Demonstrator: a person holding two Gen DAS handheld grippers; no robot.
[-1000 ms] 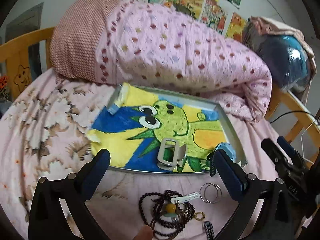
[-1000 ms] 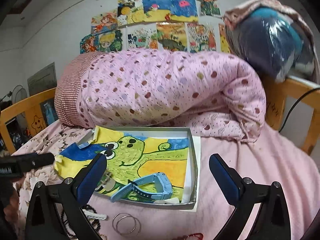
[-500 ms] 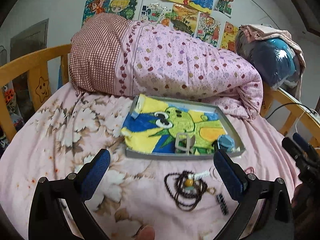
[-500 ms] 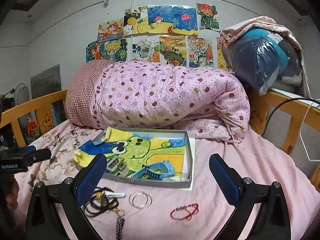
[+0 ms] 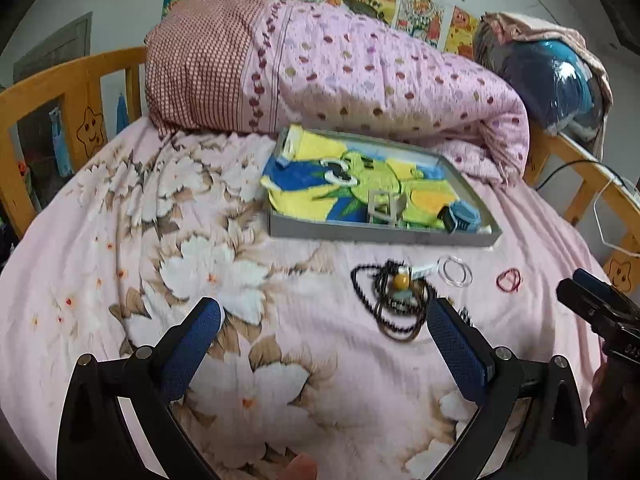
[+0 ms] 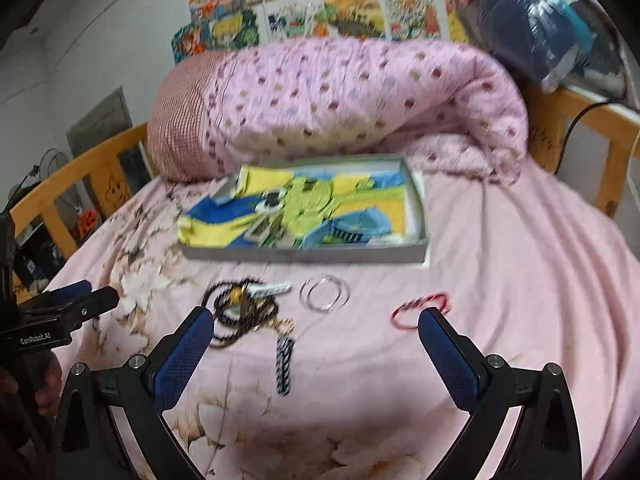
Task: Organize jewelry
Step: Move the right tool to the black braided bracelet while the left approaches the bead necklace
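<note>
Both grippers, left gripper [image 5: 320, 344] and right gripper [image 6: 316, 344], are hovering empty, fingers spread apart, positioning over the dark beaded necklace [image 6: 240, 312] beside the shallow grey cardboard tray [image 6: 304, 255] for collection.

A child's bedroom: wooden bed [image 5: 72, 80], rolled quilt [image 5: 360, 68], wall drawings [image 6: 320, 4].

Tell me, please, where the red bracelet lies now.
The red bracelet lies on the pink bedsheet, right of the clear bangles and in front of the grey tray, outside it.
</note>
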